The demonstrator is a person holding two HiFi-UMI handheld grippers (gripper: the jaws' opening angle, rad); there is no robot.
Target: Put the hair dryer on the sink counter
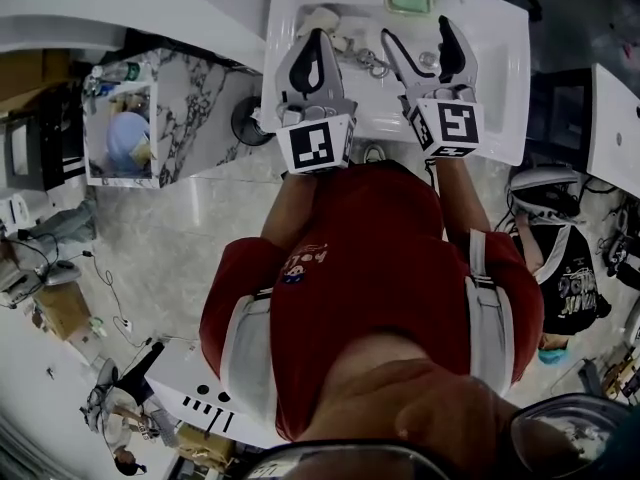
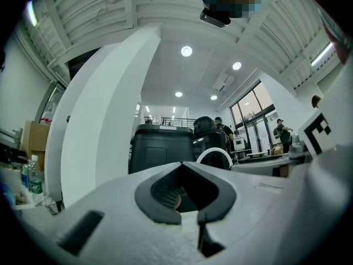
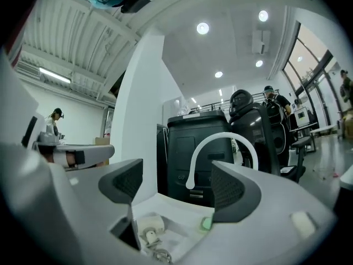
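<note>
The person stands at a white sink (image 1: 500,88) and holds both grippers out over it. The left gripper (image 1: 318,34) has its 2 jaws pressed together at the tips. A small hollow stays open between their dark pads (image 2: 160,208), and no object can be made out held there. The right gripper (image 1: 417,36) is just beside it on the right, with its 2 jaws spread wide. Nothing is between them, and the basin shows through the gap.

The hair dryer (image 1: 325,15) appears to be the cream-white thing lying down in the basin at its far left. In the head view the left gripper partly covers it. Its cord (image 1: 368,61) lies in loose loops in the basin, to the right of it and nearer the person. Neither gripper touches the dryer or the cord.

A green bar of soap (image 1: 408,0) rests on the far rim of the sink, to the right of the dryer. A white arched faucet (image 3: 220,139) rises from the far side of the sink and curves over the basin. To the left of the sink stands a marble-patterned cabinet (image 1: 195,108).
</note>
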